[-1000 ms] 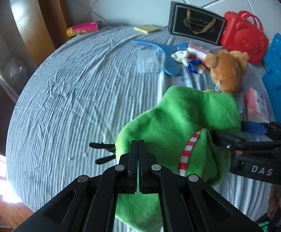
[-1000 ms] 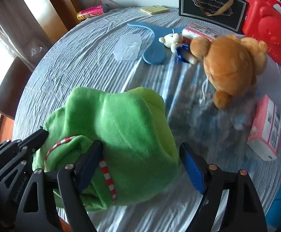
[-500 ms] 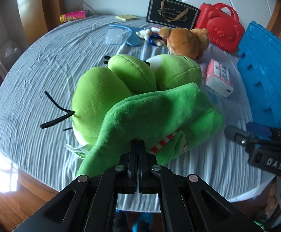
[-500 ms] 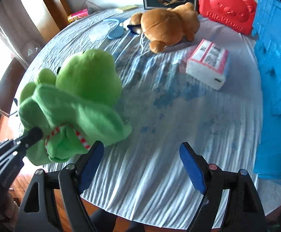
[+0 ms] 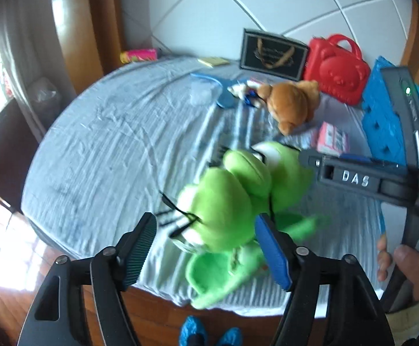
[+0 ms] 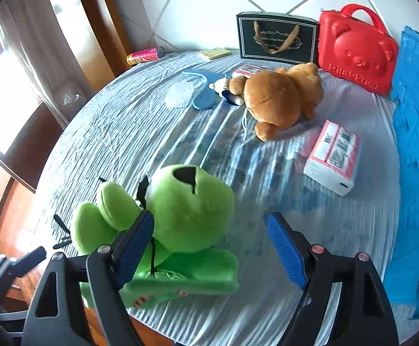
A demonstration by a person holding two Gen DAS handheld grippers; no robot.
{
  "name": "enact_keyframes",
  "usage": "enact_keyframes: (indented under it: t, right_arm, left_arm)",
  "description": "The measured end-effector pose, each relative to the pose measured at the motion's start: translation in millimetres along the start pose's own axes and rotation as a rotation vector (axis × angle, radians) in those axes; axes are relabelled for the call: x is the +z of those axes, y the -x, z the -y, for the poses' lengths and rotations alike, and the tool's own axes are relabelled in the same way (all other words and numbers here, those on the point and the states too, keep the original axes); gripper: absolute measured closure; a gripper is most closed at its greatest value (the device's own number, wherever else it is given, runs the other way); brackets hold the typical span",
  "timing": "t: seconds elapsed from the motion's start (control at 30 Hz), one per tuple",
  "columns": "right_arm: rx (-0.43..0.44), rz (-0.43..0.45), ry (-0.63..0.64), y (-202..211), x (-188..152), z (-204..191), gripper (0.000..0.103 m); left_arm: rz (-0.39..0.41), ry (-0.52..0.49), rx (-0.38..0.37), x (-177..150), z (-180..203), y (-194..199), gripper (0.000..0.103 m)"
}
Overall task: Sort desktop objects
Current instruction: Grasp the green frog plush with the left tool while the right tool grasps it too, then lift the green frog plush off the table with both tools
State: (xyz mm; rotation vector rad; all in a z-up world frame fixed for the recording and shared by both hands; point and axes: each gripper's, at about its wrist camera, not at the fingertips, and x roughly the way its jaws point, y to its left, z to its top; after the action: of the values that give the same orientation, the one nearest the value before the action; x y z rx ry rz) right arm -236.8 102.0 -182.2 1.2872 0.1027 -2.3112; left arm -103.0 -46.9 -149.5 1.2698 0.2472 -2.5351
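**Green frog toy lies at the near edge of the table, both claws wide**

Left wrist view: The left claw [image 5: 206, 243] is wide and holds nothing. The green frog toy [image 5: 238, 201] lies on the table [image 5: 108, 144] near the near edge, just past the claw's fingers. One green flap hangs close to the edge. The picture is a bit blurry here. On the right, a hand [image 5: 411, 271] holds the right claw's black handle. Far off sit a brown bear toy [image 5: 291, 105], a red bear case [image 5: 336, 72], a black gift bag [image 5: 273, 54] and a pink tissue pack [image 5: 332, 138]. A blue crate [image 5: 388, 121] stands on the right.

Right wrist view: The right claw [image 6: 211, 252] is wide too, with nothing in it. The frog [image 6: 180, 219] lies near the left finger, partly behind it. I cannot tell if they touch. The bear [image 6: 278, 98] lies far from the frog, with the tissue pack [image 6: 333, 158] to its right. A pink can [image 6: 143, 56] lies at the far left edge
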Motion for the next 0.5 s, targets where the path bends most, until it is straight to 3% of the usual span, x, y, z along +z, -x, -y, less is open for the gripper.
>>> enact_keyframes:
  t: [0.1, 0.13, 0.17, 0.27, 0.37, 0.5]
  right_arm:
    - [-0.040, -0.054, 0.036, -26.6, 3.2, -17.8, 0.022]
    - [-0.059, -0.078, 0.050, -36.6, 3.3, -22.3, 0.022]
    - [-0.068, -0.114, 0.055, -45.1, -2.4, -22.7, 0.022]
    - [-0.071, -0.180, 0.043, -54.8, -33.2, -13.8, 0.022]
    - [-0.052, -0.203, 0.025, -48.2, -53.3, 1.3, 0.022]
    - [-0.011, -0.223, 0.002, -37.1, -70.3, 21.2, 0.022]
  left_arm:
    - [-0.056, 0.041, -0.002, 11.7, -12.5, -26.7, 0.031]
    - [-0.081, 0.054, -0.009, 13.9, -15.5, -36.4, 0.035]
    - [-0.120, 0.064, -0.033, 10.5, -14.5, -48.1, 0.043]
    - [-0.211, 0.046, -0.079, -10.9, 0.9, -77.0, 0.045]
    - [-0.219, 0.057, -0.092, -29.4, 14.4, -84.3, 0.037]
    - [-0.191, 0.033, -0.039, -36.2, 29.0, -67.9, 0.034]
